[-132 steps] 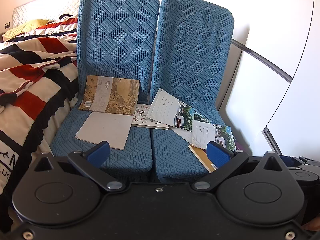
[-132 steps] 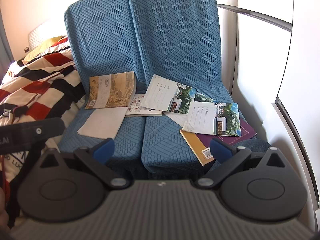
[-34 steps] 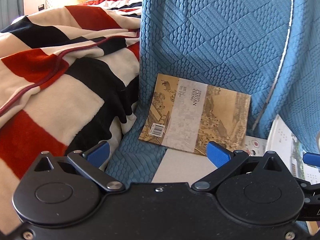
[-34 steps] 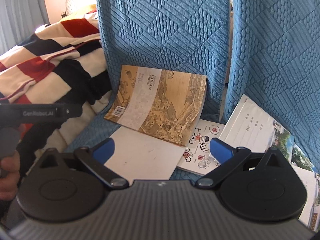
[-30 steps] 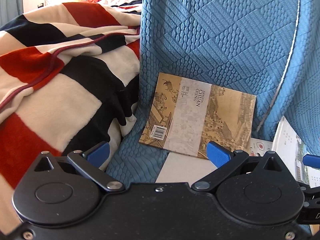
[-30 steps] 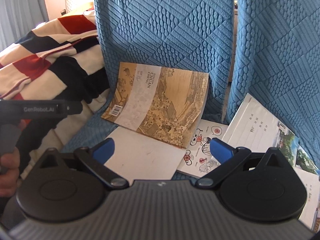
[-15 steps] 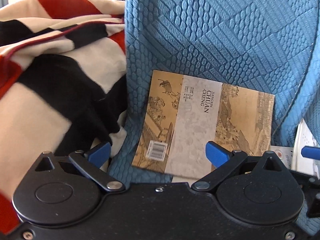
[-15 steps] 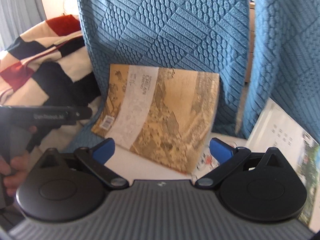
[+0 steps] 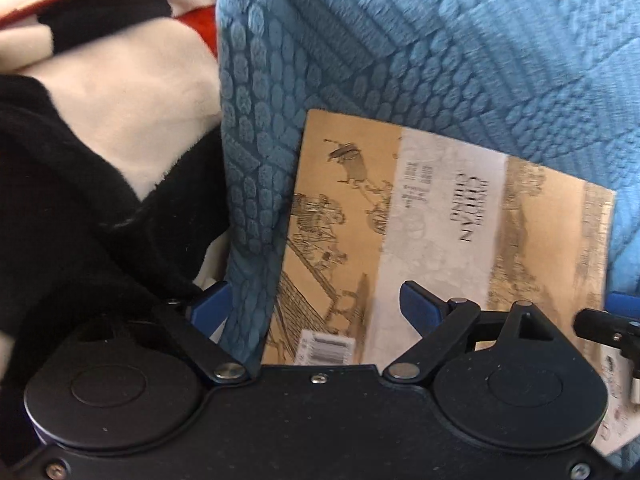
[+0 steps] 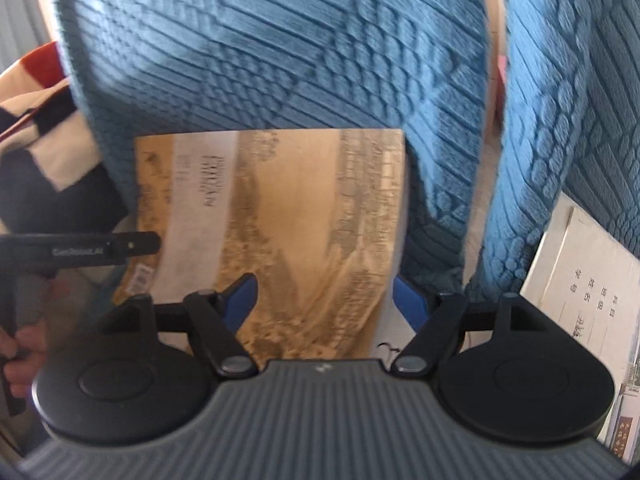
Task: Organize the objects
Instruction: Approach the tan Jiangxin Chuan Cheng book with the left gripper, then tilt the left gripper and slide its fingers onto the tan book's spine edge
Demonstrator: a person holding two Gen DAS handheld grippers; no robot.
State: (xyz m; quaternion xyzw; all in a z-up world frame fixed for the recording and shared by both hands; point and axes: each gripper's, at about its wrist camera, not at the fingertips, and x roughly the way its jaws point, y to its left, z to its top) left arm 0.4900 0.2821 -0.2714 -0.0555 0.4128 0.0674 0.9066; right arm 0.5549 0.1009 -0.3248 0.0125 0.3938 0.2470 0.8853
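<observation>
Nearest the lens, the left gripper (image 9: pixel 316 306) and the right gripper (image 10: pixel 324 300) both close in on a tan illustrated book (image 9: pixel 440 232) that leans against the quilted blue seat back (image 9: pixel 420 48); each pair of jaws has just been narrowing yet stands apart, blue pads clear of the cover, nothing clamped; in the left wrist view the book's lower left corner, with its white barcode sticker (image 9: pixel 326 348), sits between the blue fingertips (image 9: pixel 418 306), while in the right wrist view the book's lower right part fills the gap between that tool's pads. The cover carries old-style ink drawings of carts, figures and buildings on a pale band; the sideways title is blurred, with "CHUAN" about all that can be made out, and small print beside it is too smeared to read. From the right wrist, the left tool's black body shows the lettering "GenRobot.AI" (image 10: pixel 80 251), held by a person's hand (image 10: pixel 22 356) at the frame edge. Under the book lies a white sheet with a small drawing (image 10: pixel 390 340); to the right a white booklet (image 10: pixel 588 280) printed with Chinese characters rests against the second blue seat back (image 10: pixel 572 100); to the left a red, black and cream striped blanket (image 9: pixel 100 120) lies beside the seat.
</observation>
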